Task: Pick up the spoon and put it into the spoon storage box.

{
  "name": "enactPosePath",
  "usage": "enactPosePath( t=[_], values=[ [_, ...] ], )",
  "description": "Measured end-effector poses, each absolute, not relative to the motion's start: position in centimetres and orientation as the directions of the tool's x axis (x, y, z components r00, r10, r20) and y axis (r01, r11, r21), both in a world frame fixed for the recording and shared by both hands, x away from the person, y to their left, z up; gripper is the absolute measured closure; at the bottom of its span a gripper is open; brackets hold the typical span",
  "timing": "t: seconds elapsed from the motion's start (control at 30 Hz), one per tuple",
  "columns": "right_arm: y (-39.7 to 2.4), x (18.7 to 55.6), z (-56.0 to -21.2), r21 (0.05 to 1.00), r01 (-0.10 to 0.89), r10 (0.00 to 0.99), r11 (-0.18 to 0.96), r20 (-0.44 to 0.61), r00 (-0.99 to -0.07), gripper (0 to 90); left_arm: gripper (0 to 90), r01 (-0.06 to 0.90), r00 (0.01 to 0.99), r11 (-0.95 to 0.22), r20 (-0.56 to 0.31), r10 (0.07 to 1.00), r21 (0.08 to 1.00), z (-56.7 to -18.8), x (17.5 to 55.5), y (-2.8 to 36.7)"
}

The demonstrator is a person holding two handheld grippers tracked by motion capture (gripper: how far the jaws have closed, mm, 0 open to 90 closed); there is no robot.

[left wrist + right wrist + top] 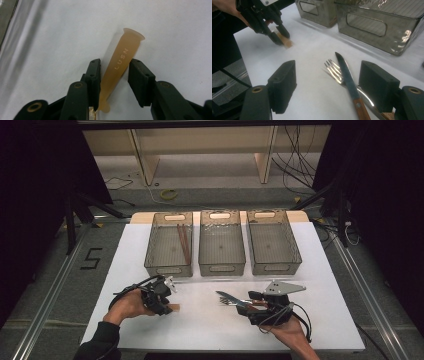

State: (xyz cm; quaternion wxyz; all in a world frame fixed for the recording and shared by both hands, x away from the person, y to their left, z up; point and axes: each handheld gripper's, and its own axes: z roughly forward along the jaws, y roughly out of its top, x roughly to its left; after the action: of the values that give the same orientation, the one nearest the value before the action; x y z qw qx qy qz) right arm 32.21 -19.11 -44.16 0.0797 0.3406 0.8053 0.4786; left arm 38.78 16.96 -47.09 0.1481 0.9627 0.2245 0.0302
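Tan silicone spoon handle [119,66] lies on the white table [210,325], lower left of centre in the high view, flared end pointing to frame top in the left gripper view. Left gripper [113,82] straddles it: one jaw touches its side, other jaw w/ a slim gap, so not clamped. Right gripper [329,87], lower right in the high view, jaws wide apart around a knife [348,80] lying over a fork [335,71], touching neither. Three clear bins [222,242] in a row at frame centre; left one has chopsticks [184,242].
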Motion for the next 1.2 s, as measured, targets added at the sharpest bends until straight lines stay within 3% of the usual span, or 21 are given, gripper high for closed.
enactPosePath(
  t=[0.23,0.77,1.2],
  values=[
    [-19.1,32.2,-44.1,0.823,0.476,0.625,0.311,0.200,-0.754,30.9,73.6,0.430,0.894,-0.845,-0.019,0.448,0.318,-47.1,39.0,17.4],
    [-19.2,32.2,-44.1,0.825,0.475,0.626,0.308,0.200,-0.753,30.9,75.5,0.468,0.868,-0.809,-0.016,0.496,0.356,-46.3,39.2,17.9],
    [-19.3,32.3,-44.1,0.824,0.475,0.627,0.308,0.199,-0.753,30.9,75.5,0.566,0.784,-0.643,-0.095,0.614,0.515,-44.2,39.5,18.4]
  ],
)
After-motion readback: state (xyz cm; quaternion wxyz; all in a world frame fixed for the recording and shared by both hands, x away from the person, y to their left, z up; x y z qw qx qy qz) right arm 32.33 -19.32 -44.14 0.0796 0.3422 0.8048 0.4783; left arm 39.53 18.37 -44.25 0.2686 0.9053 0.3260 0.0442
